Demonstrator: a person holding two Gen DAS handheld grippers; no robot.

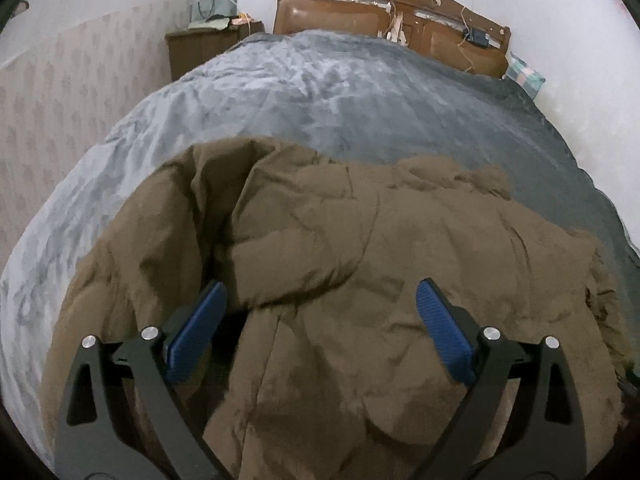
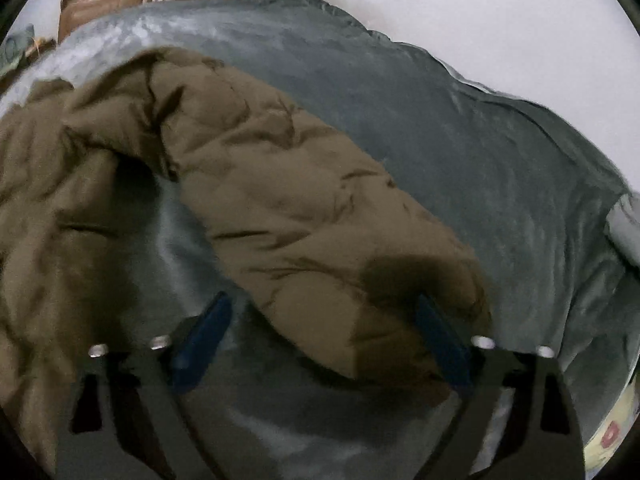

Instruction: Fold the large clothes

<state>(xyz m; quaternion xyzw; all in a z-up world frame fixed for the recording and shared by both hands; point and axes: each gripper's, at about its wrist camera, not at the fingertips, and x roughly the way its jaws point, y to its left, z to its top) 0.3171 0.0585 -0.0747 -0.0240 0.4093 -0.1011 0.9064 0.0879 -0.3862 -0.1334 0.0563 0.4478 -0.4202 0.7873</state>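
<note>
A large brown quilted jacket (image 1: 340,280) lies spread on the grey bedspread (image 1: 320,92). My left gripper (image 1: 320,300) is open, its blue pads (image 1: 196,332) wide apart just above the jacket's body, holding nothing. In the right wrist view the jacket's sleeve (image 2: 300,200) stretches toward me over the bedspread (image 2: 500,152). My right gripper (image 2: 324,312) is open, with the sleeve's cuff end lying between its blue pads (image 2: 440,340). This view is blurred.
A brown wooden headboard (image 1: 392,16) stands at the bed's far end, with a nightstand (image 1: 204,48) left of it and a checked pillow (image 1: 526,74) at the right. White walls flank the bed. A patterned item (image 2: 612,432) shows at the bed's right edge.
</note>
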